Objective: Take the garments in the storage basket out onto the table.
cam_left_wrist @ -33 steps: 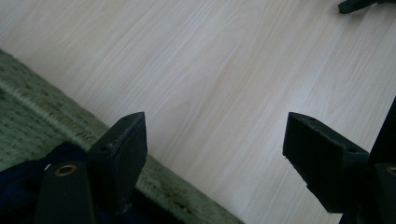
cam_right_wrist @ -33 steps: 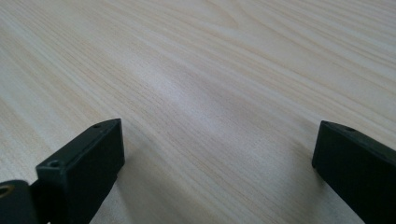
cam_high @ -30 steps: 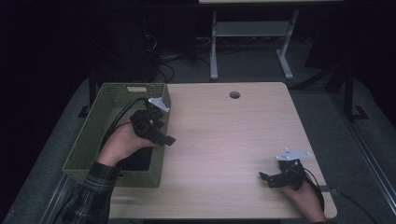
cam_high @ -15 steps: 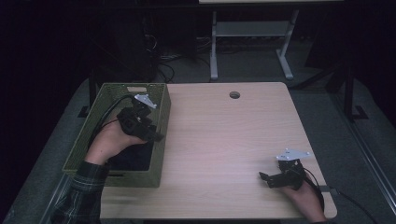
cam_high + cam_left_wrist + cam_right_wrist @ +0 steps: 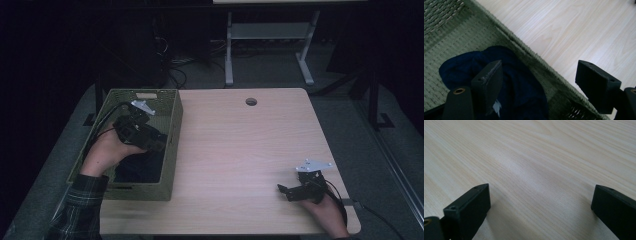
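Left gripper point(image 5: 159, 141) hangs over the woven green basket point(image 5: 172, 145) at the counter's point(image 5: 240, 150) left edge, jaws spread wide with nothing between them, one above the basket's inside and the other past its right wall. Dark blue cloth point(image 5: 519, 82) lies bunched on the basket floor, right beneath that gripper. Right gripper point(image 5: 284, 191) rests low at the counter's near right corner, jaws spread, bare wood between them.

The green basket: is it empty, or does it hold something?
Not empty. A dark blue cloth lies crumpled on the floor of the green basket.
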Motion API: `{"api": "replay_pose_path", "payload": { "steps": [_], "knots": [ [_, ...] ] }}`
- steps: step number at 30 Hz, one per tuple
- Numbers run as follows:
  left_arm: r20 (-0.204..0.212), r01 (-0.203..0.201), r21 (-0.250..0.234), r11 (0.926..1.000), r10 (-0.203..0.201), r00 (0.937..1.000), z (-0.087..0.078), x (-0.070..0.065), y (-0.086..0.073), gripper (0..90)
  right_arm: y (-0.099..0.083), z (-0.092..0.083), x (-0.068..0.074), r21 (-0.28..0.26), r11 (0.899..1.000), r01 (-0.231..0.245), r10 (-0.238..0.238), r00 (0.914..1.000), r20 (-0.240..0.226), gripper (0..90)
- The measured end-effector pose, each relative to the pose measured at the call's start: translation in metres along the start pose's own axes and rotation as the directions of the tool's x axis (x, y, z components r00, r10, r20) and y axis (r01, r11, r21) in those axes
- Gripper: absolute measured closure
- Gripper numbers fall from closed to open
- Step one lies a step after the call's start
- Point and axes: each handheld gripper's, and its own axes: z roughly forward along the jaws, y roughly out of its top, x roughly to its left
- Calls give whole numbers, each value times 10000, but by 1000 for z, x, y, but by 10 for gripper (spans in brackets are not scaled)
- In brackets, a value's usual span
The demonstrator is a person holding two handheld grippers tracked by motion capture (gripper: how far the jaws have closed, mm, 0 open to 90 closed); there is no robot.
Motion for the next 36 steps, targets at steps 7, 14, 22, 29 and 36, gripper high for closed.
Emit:
{"api": "replay_pose_path", "payload": {
  "steps": [7, 14, 22, 29, 36],
  "knots": [
    [-40, 225, 37, 9997, -225, 9997, 3, 7, -6, 217, 0, 0, 0, -1, 10000, 2, -2, 10000, 0, 20],
    [-199, 404, 204, 9990, -400, 9990, 8, 16, -14, 217, 0, 0, 0, 4, 10000, -1, 1, 10000, -2, 20],
    [-259, 666, 336, 9972, -657, 9975, 15, 23, -24, 217, 0, 0, 0, 9, 10000, -3, 3, 10000, -4, 20],
    [-512, 847, 442, 9954, -824, 9953, 18, 27, -32, 214, 0, 0, 0, 3, 10000, 1, -1, 10000, -2, 20],
    [-645, 1125, 501, 9924, -1092, 9919, 20, 34, -40, 200, 0, 0, 0, 6, 10000, 4, -4, 10000, 0, 20]
  ]
}}
